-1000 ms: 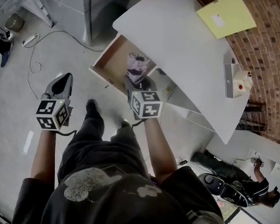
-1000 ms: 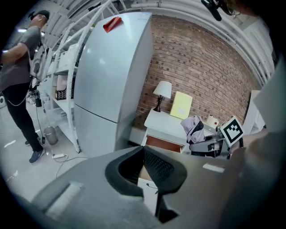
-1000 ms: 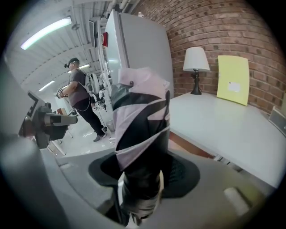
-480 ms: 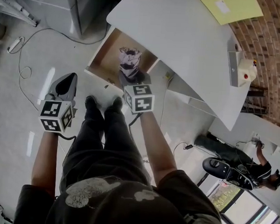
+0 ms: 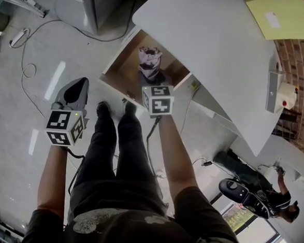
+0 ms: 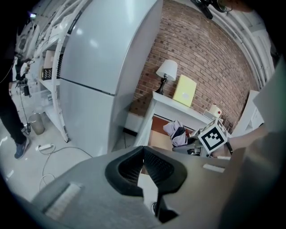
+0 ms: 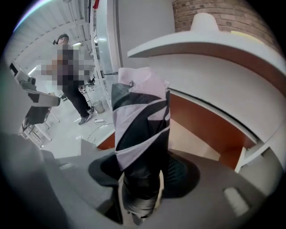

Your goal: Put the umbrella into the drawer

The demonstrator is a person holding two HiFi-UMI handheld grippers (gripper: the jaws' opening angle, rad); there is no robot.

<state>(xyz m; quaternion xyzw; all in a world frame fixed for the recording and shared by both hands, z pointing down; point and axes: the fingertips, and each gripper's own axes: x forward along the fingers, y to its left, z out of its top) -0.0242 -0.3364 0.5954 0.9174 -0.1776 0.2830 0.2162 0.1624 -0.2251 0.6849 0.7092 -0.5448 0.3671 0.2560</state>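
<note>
A folded umbrella (image 5: 150, 62) with lilac and black panels hangs over the open wooden drawer (image 5: 120, 73) under the white desk. My right gripper (image 5: 150, 82) is shut on the umbrella's lower end, its marker cube just behind. In the right gripper view the umbrella (image 7: 140, 118) stands up between the pads of the right gripper (image 7: 142, 172), with the drawer's brown inside (image 7: 201, 123) behind it. My left gripper (image 5: 81, 85) hovers over the floor left of the drawer, its jaws together and empty. The left gripper (image 6: 143, 152) looks toward the umbrella (image 6: 178, 133) and the drawer (image 6: 156, 134).
The white desk top (image 5: 209, 49) overhangs the drawer and carries a yellow folder (image 5: 284, 18); a lamp (image 6: 166, 71) stands on it. A tall grey cabinet (image 6: 103, 76) stands left. Cables (image 5: 26, 63) lie on the floor. My legs (image 5: 113, 152) stand before the drawer. Another person (image 5: 286, 205) is far right.
Both grippers have sunk toward the floor. The umbrella, still gripped by the right gripper, now hangs lower over the open drawer.
</note>
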